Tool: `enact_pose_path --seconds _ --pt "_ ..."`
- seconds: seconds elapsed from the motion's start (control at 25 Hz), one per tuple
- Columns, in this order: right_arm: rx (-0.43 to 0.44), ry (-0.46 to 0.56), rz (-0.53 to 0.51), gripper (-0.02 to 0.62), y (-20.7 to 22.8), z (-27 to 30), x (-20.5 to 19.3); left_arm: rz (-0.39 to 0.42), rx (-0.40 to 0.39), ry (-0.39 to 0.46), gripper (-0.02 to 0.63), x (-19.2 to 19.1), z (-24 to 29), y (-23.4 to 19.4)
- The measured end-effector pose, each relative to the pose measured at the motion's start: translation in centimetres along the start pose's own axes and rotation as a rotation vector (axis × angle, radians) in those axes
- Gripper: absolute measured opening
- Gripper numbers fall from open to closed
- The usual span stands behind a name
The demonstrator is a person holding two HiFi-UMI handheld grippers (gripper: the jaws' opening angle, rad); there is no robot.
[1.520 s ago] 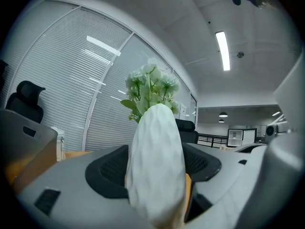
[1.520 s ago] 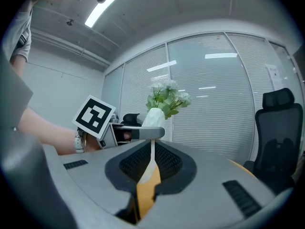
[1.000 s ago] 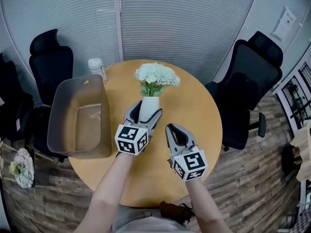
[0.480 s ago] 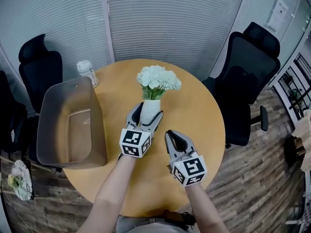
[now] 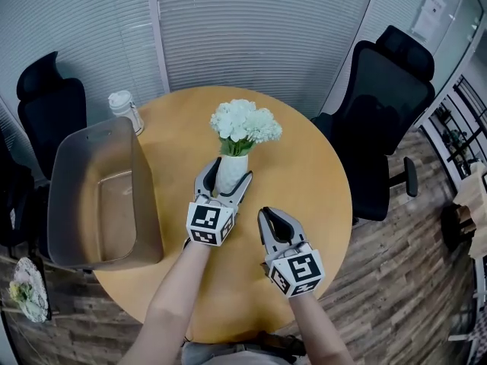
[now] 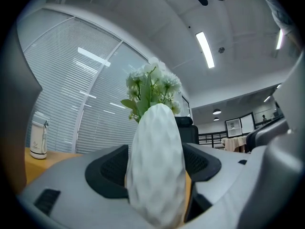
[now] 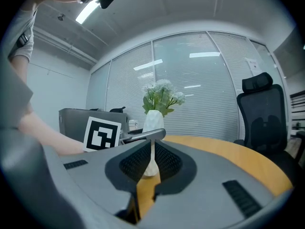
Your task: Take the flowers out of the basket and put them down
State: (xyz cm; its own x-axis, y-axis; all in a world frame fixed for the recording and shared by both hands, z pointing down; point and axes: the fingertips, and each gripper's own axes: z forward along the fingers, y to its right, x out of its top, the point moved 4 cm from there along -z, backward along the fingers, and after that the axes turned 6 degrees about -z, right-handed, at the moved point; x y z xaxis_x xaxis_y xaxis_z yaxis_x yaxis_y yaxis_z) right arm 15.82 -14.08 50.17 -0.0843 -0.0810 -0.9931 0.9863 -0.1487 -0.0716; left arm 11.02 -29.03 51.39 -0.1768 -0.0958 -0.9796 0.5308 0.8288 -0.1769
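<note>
Flowers (image 5: 245, 121), a white bunch with green leaves, stand upright in a white dimpled vase (image 5: 231, 166) near the middle of the round wooden table (image 5: 312, 166), outside the grey basket (image 5: 150, 204) and just to its right. The left gripper (image 5: 227, 175) is clamped on the vase, 1 jaw on each side of its body, and the left gripper view shows the black pads pressed against the white surface. In the right gripper view the foot of the vase appears to meet the tabletop. The right gripper (image 5: 268, 215) sits low over the wood just beside the left one, on its right, with its 2 jaws drawn together to a thin slit and nothing between them. The basket stands on the left part of the table and overhangs the edge. A small lidded jar (image 5: 125, 110) stands close behind it. 2 black office chairs, one at the far left (image 5: 49, 109) and one at the right (image 5: 380, 112), flank the table in front of the window blinds.
</note>
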Motion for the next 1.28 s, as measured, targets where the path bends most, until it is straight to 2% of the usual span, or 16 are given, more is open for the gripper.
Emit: enact_pose_path --seconds 0.12,0.32,0.56,0.68,0.8,1.08,1.28 --pt "-0.008 0.005 0.001 0.026 0.0 -0.3 -0.2 0.013 -0.014 0.012 0.35 -0.6 0.2 0.1" --pt "-0.011 -0.001 -0.019 0.026 0.0 -1.1 -0.5 -0.014 0.005 0.035 0.35 -1.8 0.0 -0.2" --pt "-0.036 -0.019 -0.017 0.026 0.3 -1.5 -1.4 0.061 -0.033 0.062 0.35 -1.9 -0.1 0.4" --pt "-0.041 -0.031 -0.018 0.026 -0.1 -1.7 -1.9 0.052 -0.03 0.071 0.35 -1.9 -0.6 0.1" --pt "-0.035 -0.029 -0.019 0.026 -1.5 -1.7 -2.0 0.048 -0.013 0.059 0.35 -2.2 -1.9 -0.7" --pt "-0.023 -0.034 0.002 0.026 -0.5 -1.1 -1.6 0.041 -0.005 0.017 0.35 -2.7 -1.0 -0.3" --pt "-0.011 -0.048 0.019 0.026 -1.0 -0.6 -1.5 0.07 0.0 -0.03 0.353 -3.2 -0.9 -0.5"
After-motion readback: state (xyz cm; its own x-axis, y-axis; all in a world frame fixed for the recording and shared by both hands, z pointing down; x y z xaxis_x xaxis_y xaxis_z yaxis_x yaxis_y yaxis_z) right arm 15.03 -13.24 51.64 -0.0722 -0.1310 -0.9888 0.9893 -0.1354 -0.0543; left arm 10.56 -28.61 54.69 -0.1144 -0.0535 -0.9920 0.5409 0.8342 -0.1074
